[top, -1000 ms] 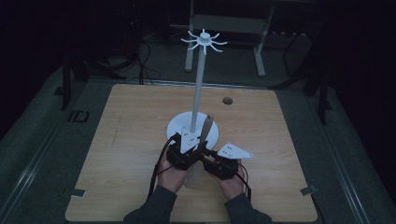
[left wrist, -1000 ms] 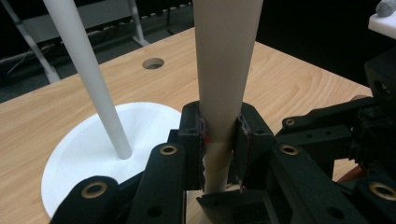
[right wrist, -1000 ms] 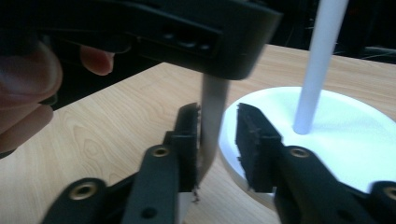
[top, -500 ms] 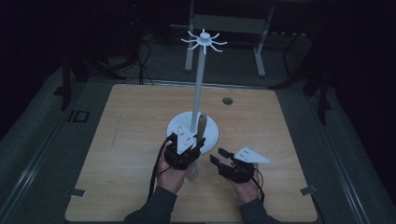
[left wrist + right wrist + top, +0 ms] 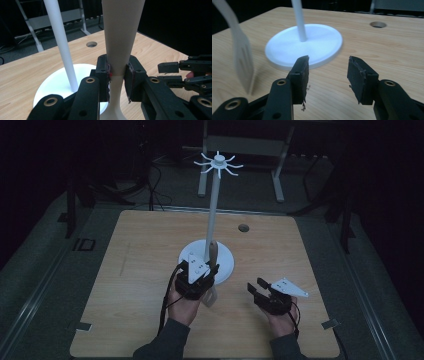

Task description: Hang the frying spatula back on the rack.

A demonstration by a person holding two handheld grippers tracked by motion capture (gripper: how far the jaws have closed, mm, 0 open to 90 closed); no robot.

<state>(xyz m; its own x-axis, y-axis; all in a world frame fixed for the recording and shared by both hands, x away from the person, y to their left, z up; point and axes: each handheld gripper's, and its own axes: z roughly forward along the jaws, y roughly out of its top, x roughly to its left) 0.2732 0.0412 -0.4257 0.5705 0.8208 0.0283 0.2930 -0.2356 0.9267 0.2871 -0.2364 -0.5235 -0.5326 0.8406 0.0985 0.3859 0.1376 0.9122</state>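
Two hand-held grippers work at a wooden table (image 5: 140, 270). Left gripper (image 5: 199, 281), seen in the high view just before the white stand's round base (image 5: 223, 260), is clamped on a cream-coloured slotted spatula (image 5: 119, 37). In the left gripper view its pads press on the narrow waist of the handle, which widens upward out of the picture and flares again below the jaws. Right gripper view: the spatula's flat blade, cut by long slots, hangs upright with its lower edge at or just above the tabletop, beside the base; whether it touches cannot be told. Spatula and base lie near each other but apart.

Stand: a flat white disc bearing a slim white pole (image 5: 214, 210), upright, topped by a ring of short radiating hooks (image 5: 218, 163). Nothing hangs on the hooks, and nothing lies on the disc.

Right gripper (image 5: 261, 291), at the near right of the table and well apart from the spatula, has its jaws spread with nothing between them; they have just been opening. A round hole (image 5: 243, 227) pierces the far part of the tabletop.
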